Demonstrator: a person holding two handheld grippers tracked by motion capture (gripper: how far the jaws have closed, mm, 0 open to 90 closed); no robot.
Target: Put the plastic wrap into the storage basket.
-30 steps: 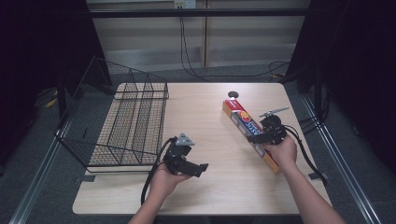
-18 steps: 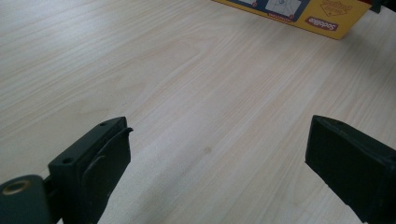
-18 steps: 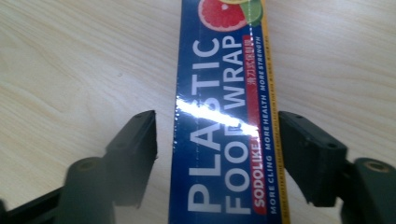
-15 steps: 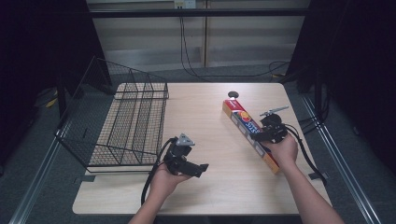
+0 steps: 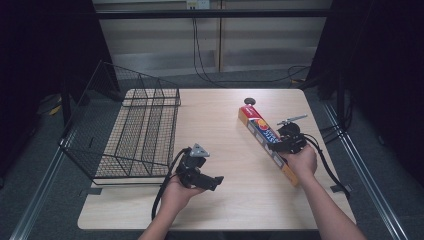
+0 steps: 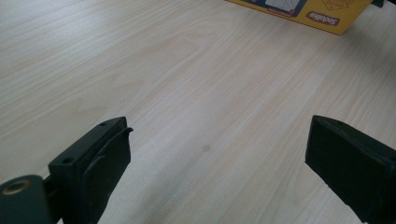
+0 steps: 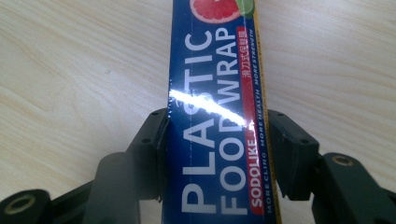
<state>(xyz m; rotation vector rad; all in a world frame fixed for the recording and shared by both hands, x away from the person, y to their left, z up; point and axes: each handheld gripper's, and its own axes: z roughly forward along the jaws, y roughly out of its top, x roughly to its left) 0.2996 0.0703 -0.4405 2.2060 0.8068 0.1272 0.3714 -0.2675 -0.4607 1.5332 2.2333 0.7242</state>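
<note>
On the right side of the pale wood-grain counter (image 5: 225, 125) lies the long, glossy cardboard box of plastic wrap (image 7: 217, 116), likely light, stiff and slick, best gripped across its narrow sides, where the right hand-held gripper (image 7: 217, 154) has just closed on it, while the left hand-held gripper (image 6: 215, 158) gapes wide, empty.

Right tool (image 5: 278, 143) clamped, left tool (image 5: 216, 182) agape

Pale wooden table (image 5: 225, 115), grey floor (image 5: 45, 200), dark surroundings

Wire basket (image 5: 135, 132) on table (image 5: 225, 210) left, food wrap box (image 5: 265, 140) right, round knob (image 5: 249, 101) behind box
</note>
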